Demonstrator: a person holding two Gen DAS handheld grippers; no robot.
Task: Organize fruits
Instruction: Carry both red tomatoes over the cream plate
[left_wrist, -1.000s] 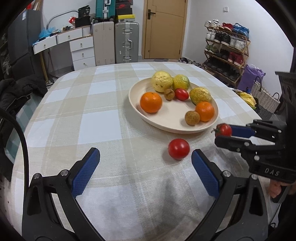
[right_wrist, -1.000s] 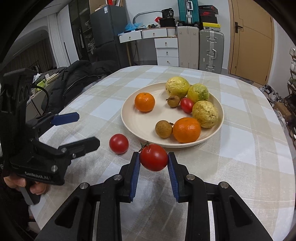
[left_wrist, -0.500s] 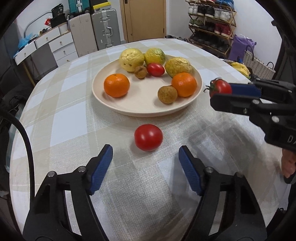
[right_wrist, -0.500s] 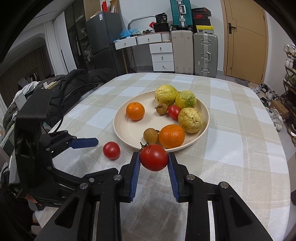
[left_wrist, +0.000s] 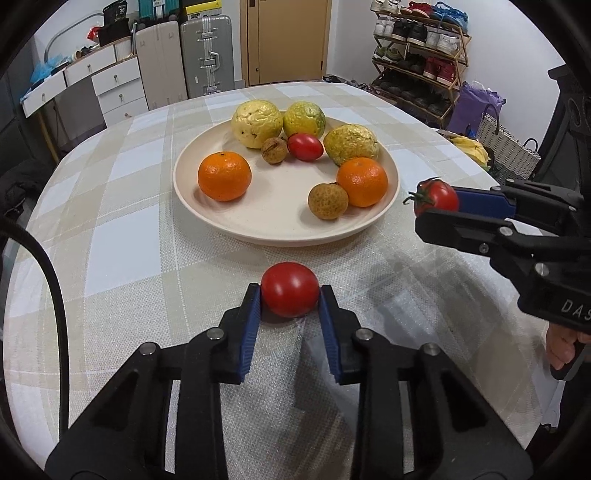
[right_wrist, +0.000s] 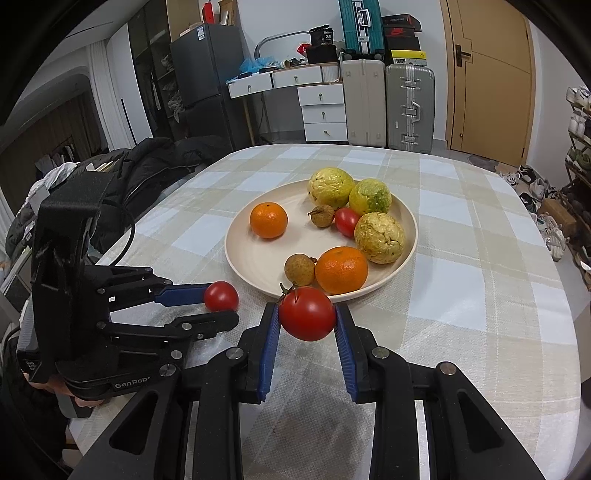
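A smooth red tomato (left_wrist: 290, 295) rests on the checked tablecloth just in front of the cream plate (left_wrist: 280, 237). My left gripper (left_wrist: 290, 292) is closing its jaws on it, and both blue pads touch its sides. From the right wrist view the same tomato (right_wrist: 221, 295) shows between the left gripper's (right_wrist: 222, 308) fingers. My right gripper (right_wrist: 307, 315) is shut on a stemmed red tomato (right_wrist: 307, 314) and holds it in the air beside the plate's (right_wrist: 236, 258) near rim. The plate carries two oranges, three yellow-green fruits, two brown longans and a small tomato.
The round table's edge curves close behind both grippers. A dark jacket (right_wrist: 147, 166) lies on a seat at the table's left. Suitcases (right_wrist: 408, 107), drawers and a door stand at the back, and a shoe rack (left_wrist: 417, 59) with a basket sits at the right.
My left gripper moved forward onto the loose tomato and its jaws came together from wide apart until the pads touched it. The right gripper kept still with its tomato.
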